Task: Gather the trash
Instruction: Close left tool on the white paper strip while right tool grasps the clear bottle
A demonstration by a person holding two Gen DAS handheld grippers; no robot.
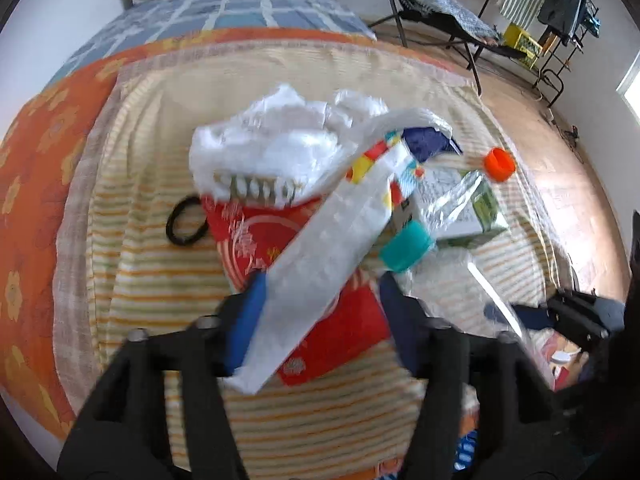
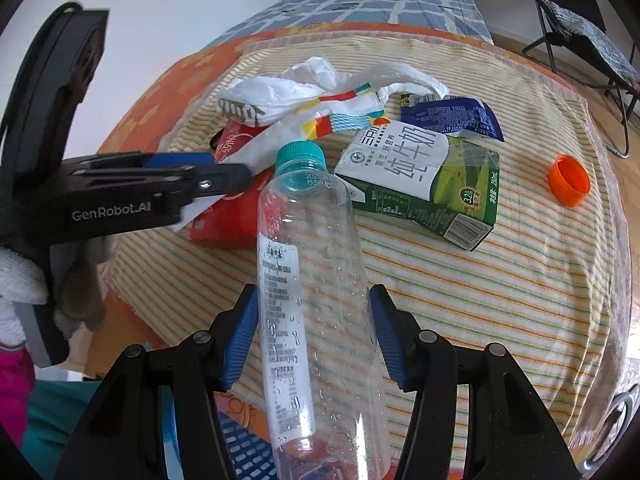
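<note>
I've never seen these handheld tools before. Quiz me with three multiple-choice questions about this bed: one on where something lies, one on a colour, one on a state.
1. Where is the loose orange cap?
A. on the striped cloth, right of the milk carton
B. on the bottle
C. on the floor

2. What colour is the clear bottle's own cap?
A. red
B. teal
C. black

3. What is the right tool doing?
A. hanging empty
B. holding the bottle
C. gripping the carton

Answers: A, it lies alone on the cloth; B, teal at the neck; B, both blue pads flank the bottle's body.
</note>
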